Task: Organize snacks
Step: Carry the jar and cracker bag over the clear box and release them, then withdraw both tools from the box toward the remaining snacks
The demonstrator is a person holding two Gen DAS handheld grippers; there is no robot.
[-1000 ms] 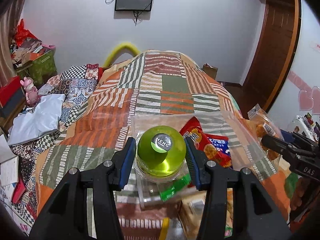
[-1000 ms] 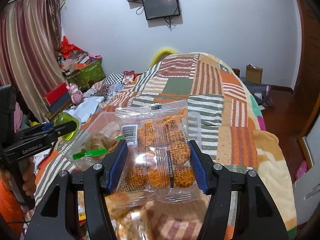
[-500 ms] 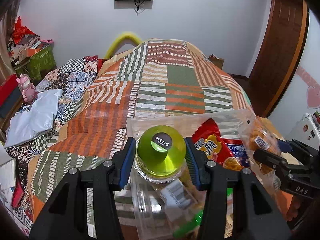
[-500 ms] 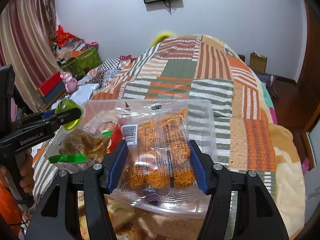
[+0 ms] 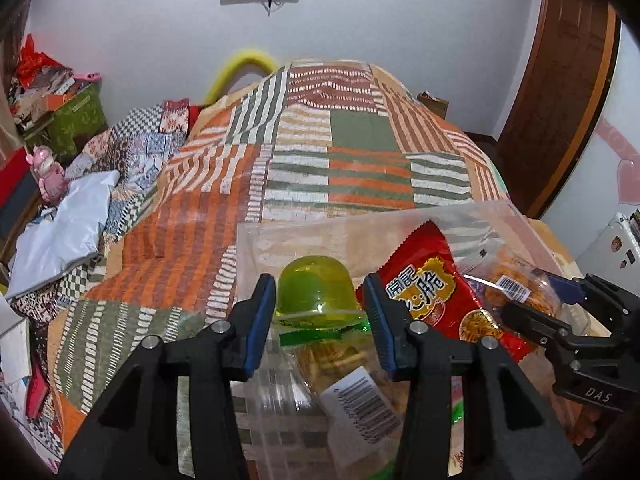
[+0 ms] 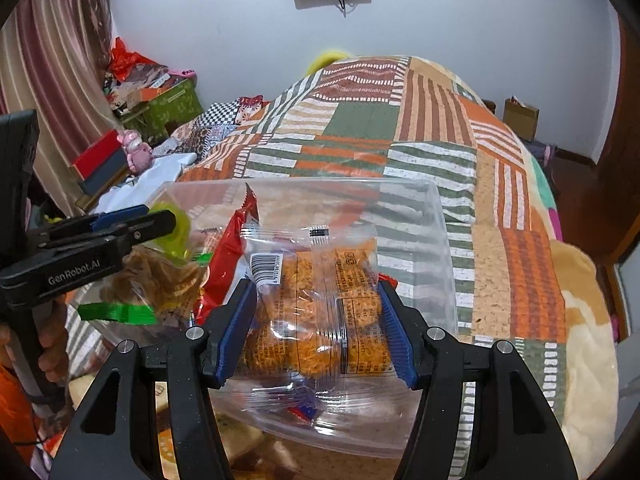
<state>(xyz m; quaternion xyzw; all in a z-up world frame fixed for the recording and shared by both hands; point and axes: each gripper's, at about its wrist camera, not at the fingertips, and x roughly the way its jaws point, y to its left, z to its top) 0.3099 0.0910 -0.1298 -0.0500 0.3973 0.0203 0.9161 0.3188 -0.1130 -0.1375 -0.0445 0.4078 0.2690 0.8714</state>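
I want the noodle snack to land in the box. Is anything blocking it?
Nothing visible does. The right claw holds the clear packet of orange noodle cakes over the open clear plastic box; the red crinkly snack bag lies left inside.

Left claw (image 5: pixel 320 320) stands spread wide, right claw (image 6: pixel 316 332) clamped, both level.

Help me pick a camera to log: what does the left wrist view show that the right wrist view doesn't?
Only the left wrist view shows the wooden door and the left gripper with the green jelly cup between its open fingers. Only the right wrist view shows the curtain and the right gripper clamping the noodle snack pack head-on. Both show the clear plastic container, red snack bag, patchwork quilt.
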